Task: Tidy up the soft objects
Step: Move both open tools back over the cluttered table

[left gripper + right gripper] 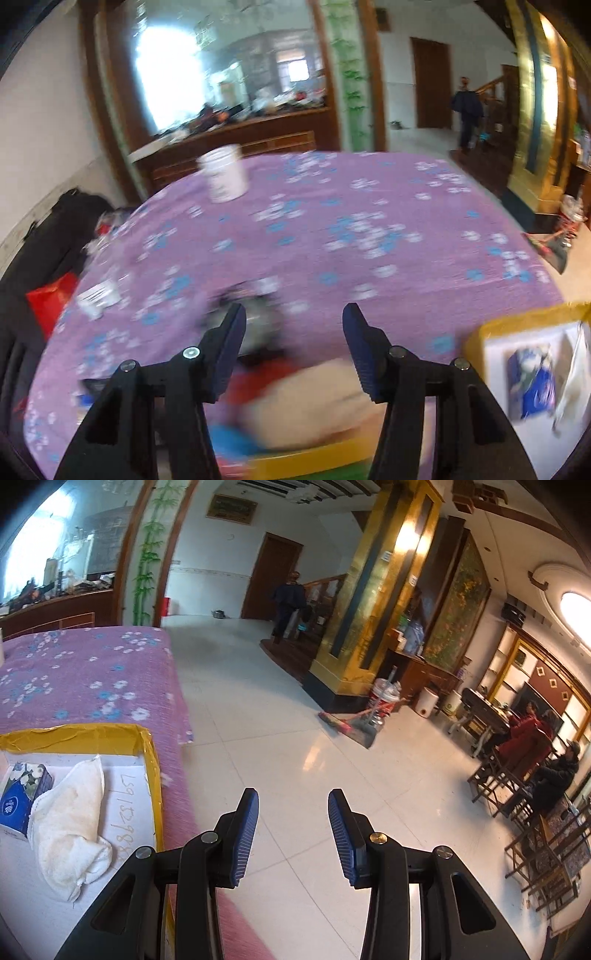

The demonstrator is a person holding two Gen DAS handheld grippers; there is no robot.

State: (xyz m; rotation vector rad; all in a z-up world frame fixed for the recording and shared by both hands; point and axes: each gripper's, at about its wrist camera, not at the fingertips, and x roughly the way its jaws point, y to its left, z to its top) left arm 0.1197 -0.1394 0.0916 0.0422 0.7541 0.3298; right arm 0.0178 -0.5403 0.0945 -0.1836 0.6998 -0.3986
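Right wrist: towel lies left of tongs.

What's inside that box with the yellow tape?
Inside the box lie a rolled white towel and a blue tissue pack. Whatever is beneath them is hidden.

The right gripper hangs with its jaws apart and nothing between them, over the white tiled floor just right of the tabletop's edge. The tabletop wears a purple flowered cloth. On it, at its near right corner, sits a white box with a yellow taped rim. Inside the box a rumpled white towel lies against a blue tissue pack, which is on the towel's left.
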